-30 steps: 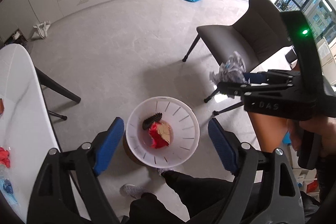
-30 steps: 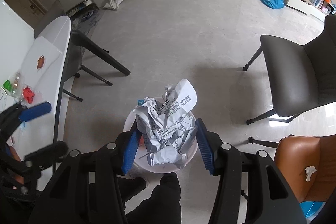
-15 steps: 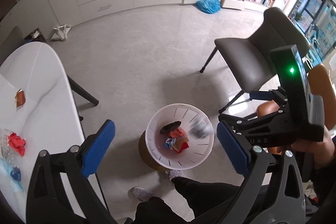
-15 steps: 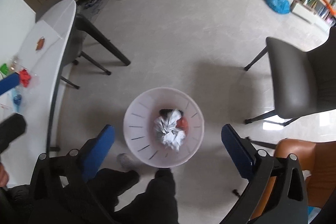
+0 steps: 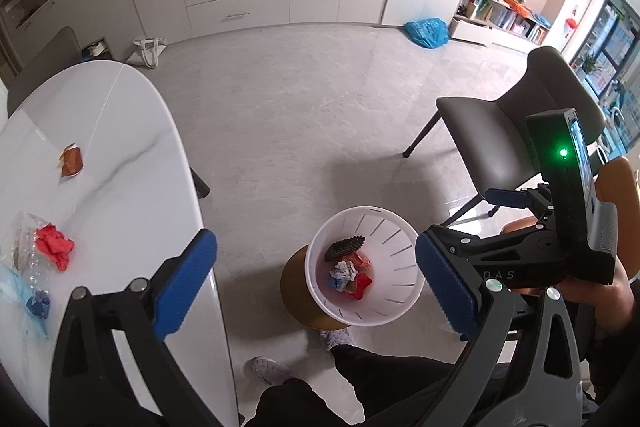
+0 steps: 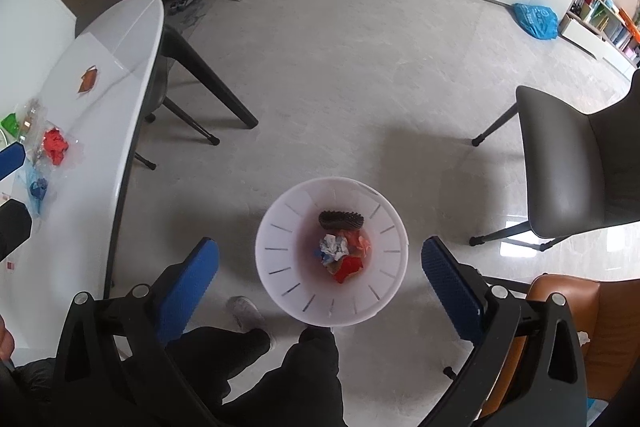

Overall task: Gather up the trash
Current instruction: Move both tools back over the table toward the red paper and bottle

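A white slotted trash bin [image 5: 396, 227] [image 6: 280, 227] stands on the floor beside the white table [image 5: 120, 155] [image 6: 104, 115]. In it lie a crumpled paper ball [image 5: 343, 270] [image 6: 334, 245], red scraps and a dark ridged piece [image 6: 341, 219]. My right gripper [image 6: 320, 277] is open and empty above the bin; it also shows in the left wrist view [image 5: 516, 211]. My left gripper [image 5: 316, 281] is open and empty above the table edge. On the table lie a red scrap [image 5: 54, 245] [image 6: 55, 145], an orange wrapper [image 5: 72, 163] [image 6: 88, 79] and blue and clear plastic bits [image 5: 38, 303].
A grey chair [image 5: 500, 135] [image 6: 572, 155] stands right of the bin, an orange chair [image 6: 560, 327] nearer me. The person's legs and shoes [image 6: 248, 311] are below the bin. A blue bag [image 6: 536, 19] lies by far shelves. Cabinets line the back wall.
My right gripper opened and the crumpled paper dropped into the bin. Both grippers then rose and drew back, the left swinging toward the table.
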Available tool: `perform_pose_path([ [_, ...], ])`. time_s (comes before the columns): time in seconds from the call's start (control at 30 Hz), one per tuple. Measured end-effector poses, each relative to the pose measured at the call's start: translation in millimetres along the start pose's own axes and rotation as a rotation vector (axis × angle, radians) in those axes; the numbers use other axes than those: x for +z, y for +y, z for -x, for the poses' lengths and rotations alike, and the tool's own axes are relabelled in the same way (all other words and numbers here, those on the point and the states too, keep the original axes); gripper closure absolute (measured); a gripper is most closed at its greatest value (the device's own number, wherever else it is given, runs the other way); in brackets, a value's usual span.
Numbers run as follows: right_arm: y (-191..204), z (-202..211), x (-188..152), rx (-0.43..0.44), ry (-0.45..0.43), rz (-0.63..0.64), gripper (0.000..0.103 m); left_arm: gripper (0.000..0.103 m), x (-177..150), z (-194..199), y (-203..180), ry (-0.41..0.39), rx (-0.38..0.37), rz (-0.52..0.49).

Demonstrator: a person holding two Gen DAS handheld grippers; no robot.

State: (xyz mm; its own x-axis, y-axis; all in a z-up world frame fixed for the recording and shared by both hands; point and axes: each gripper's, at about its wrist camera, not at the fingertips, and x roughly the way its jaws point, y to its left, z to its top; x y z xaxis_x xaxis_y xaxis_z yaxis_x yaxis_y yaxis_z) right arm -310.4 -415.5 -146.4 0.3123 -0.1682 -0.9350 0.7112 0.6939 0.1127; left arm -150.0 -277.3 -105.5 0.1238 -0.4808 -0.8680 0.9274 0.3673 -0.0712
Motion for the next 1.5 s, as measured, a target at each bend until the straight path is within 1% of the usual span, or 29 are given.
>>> perform_pose_path([
  [0.1, 8.7, 1.3, 2.4, 0.004, -0.006, 0.01, 0.002, 0.008, -2.6, 5.9, 7.5, -0.006, 0.011, 0.017],
  [0.2, 20.3, 3.1, 7.2, 0.016, -0.008, 0.027, 0.002, 0.008, -5.7, 13.4, 22.2, -0.012, 0.033, 0.057],
  [0.27, 33.3, 3.6, 13.1, 0.031, -0.011, 0.051, 0.002, 0.008, -9.2, 19.0, 34.6, -0.015, 0.057, 0.087],
  [0.37, 55.1, -0.8, 21.7, 0.044, -0.012, 0.1, 0.002, 0.008, -21.2, 31.7, 64.3, -0.024, 0.111, 0.156],
  [0.5, 99.6, -7.9, 34.6, 0.084, -0.013, 0.192, 0.002, 0.008, -44.0, 48.9, 109.6, -0.031, 0.178, 0.288],
  [0.73, 185.6, -16.3, 40.5, 0.166, 0.002, 0.36, 0.002, 0.008, -96.8, 82.1, 182.9, -0.054, 0.303, 0.503],
  [0.93, 253.6, -21.4, 42.2, 0.221, 0.013, 0.495, 0.002, 0.008, -140.7, 102.2, 226.4, -0.058, 0.361, 0.662],
  [1.03, 283.3, -23.8, 44.6, 0.242, 0.012, 0.544, 0.002, 0.008, -156.6, 106.8, 241.6, -0.058, 0.38, 0.711],
  [1.13, 307.8, -26.4, 47.6, 0.261, 0.013, 0.582, 0.002, 0.008, -166.4, 108.8, 256.3, -0.054, 0.391, 0.74],
  [1.27, 341.8, -34.2, 55.8, 0.284, 0.007, 0.635, 0.002, 0.008, -170.4, 108.0, 268.3, -0.041, 0.404, 0.731],
  [1.37, 371.8, -48.6, 64.9, 0.308, 0.011, 0.679, 0.003, 0.008, -167.7, 104.6, 277.9, -0.034, 0.411, 0.697],
  [1.5, 405.2, -71.4, 72.5, 0.309, 0.015, 0.743, 0.003, 0.008, -158.9, 94.4, 295.5, -0.014, 0.404, 0.629],
])
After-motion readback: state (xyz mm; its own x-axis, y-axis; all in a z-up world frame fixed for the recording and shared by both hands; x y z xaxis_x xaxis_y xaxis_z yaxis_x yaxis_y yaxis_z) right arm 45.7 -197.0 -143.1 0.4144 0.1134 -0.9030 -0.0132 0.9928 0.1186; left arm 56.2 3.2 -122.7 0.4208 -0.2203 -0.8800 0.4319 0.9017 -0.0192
